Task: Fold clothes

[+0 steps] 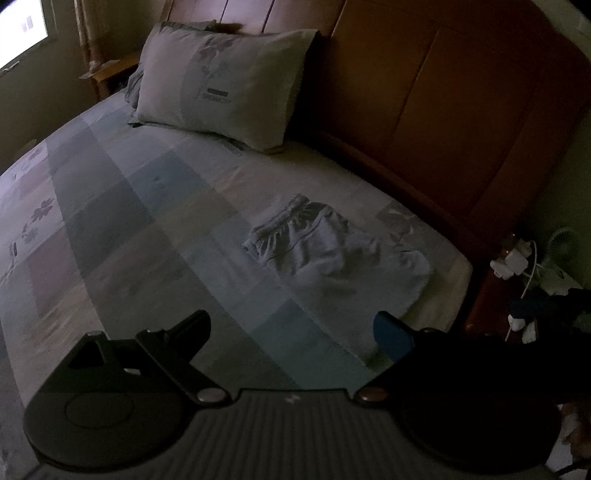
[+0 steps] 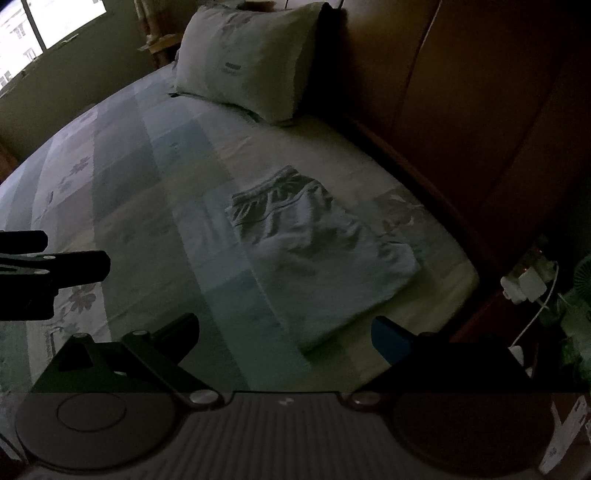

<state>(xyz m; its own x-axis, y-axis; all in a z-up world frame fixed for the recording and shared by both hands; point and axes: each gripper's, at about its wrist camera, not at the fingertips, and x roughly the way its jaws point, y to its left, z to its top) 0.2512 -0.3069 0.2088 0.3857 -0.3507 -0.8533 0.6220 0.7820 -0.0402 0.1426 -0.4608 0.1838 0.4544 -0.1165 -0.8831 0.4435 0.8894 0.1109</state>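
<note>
A pale grey pair of shorts (image 1: pixel 332 247) lies crumpled on the bed, near its right edge, waistband toward the pillow. The same shorts (image 2: pixel 317 229) show in the right wrist view. My left gripper (image 1: pixel 291 328) hovers above the sheet in front of the shorts, open, with nothing between its fingers. My right gripper (image 2: pixel 286 328) is also open and empty, held short of the shorts. The left gripper's black fingers (image 2: pixel 74 266) poke in at the left edge of the right wrist view.
A patchwork sheet (image 1: pixel 147 206) covers the bed. A pillow (image 1: pixel 229 85) leans on the wooden headboard (image 1: pixel 443 110). A nightstand at the right holds white chargers (image 1: pixel 513 258), cables and a small fan (image 1: pixel 563 240). A window (image 2: pixel 48 26) glows at the far left.
</note>
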